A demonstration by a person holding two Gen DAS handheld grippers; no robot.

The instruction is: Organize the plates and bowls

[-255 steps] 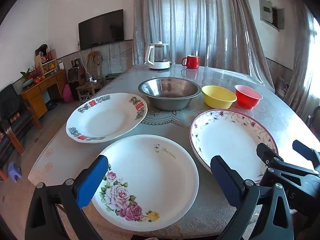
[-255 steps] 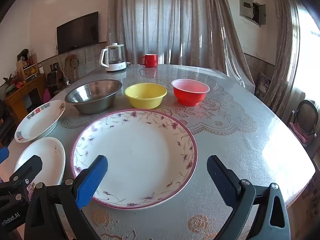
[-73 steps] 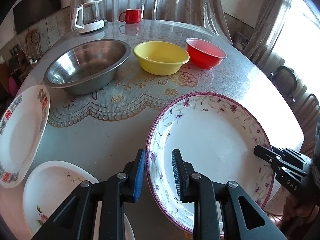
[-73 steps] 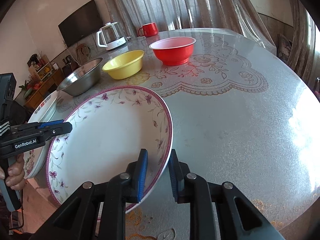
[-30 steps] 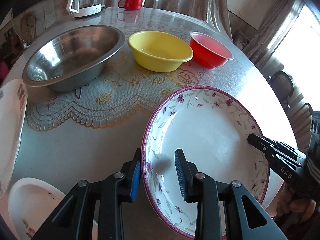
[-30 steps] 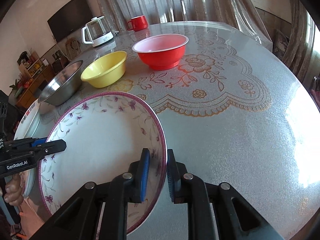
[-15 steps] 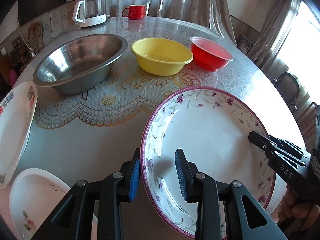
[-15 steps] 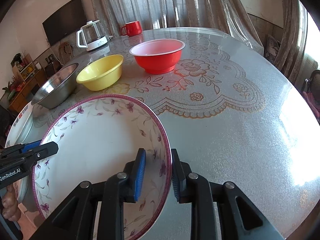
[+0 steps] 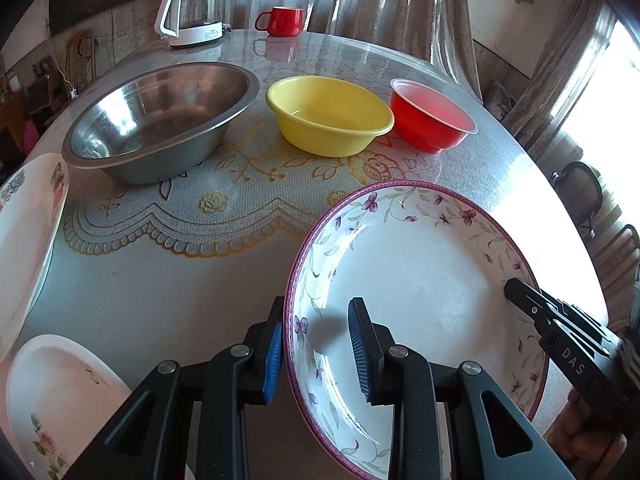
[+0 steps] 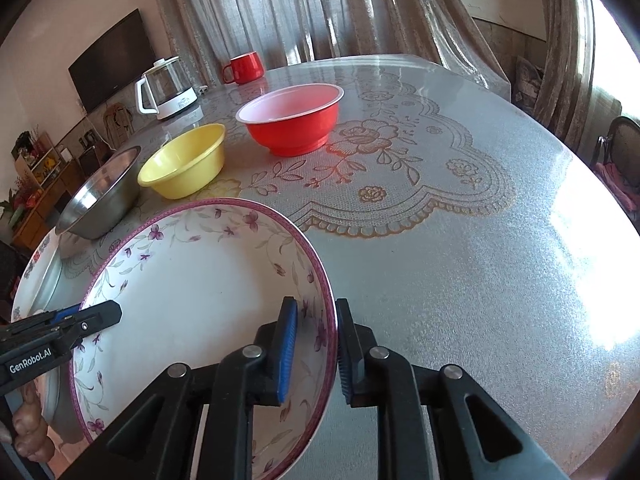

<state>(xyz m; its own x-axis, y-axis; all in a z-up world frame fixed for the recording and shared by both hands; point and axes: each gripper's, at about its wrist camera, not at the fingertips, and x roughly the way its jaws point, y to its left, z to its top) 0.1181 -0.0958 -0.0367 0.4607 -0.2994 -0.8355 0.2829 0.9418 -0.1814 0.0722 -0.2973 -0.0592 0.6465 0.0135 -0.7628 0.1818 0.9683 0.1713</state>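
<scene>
Nearest the cameras: the purple-rimmed floral plate is held off the tabletop, tilted, between two claws.
Left claw: it is set astride the plate's left rim, one pad outside and one inside; whether the inner pad presses cannot be told, though a pinch on the rim is judged likely.
Right claw: it is pinched on the plate's opposite rim, and its jaws have just been closing with that rim between them.
Key relation: the plate is spanned from side to side by the two claws, so neither hand is nearer; its carry is shared.
Likely target: the rose-patterned white plate lies low and left of the held plate, with a second patterned white plate just behind it; a stack there is judged the coming step, a leftward carry being called for.
Middle distance: the steel bowl, the yellow bowl and the red bowl are ranged in a row, apart from the plates and untouched.
Far edge: a glass kettle and a red mug are seen before the curtains.
Change from the earliest pictures: the floral plate was lying flat on the tabletop with both claws spread wide and short of it; now its rim is taken on both sides and it is raised and tipped.
</scene>
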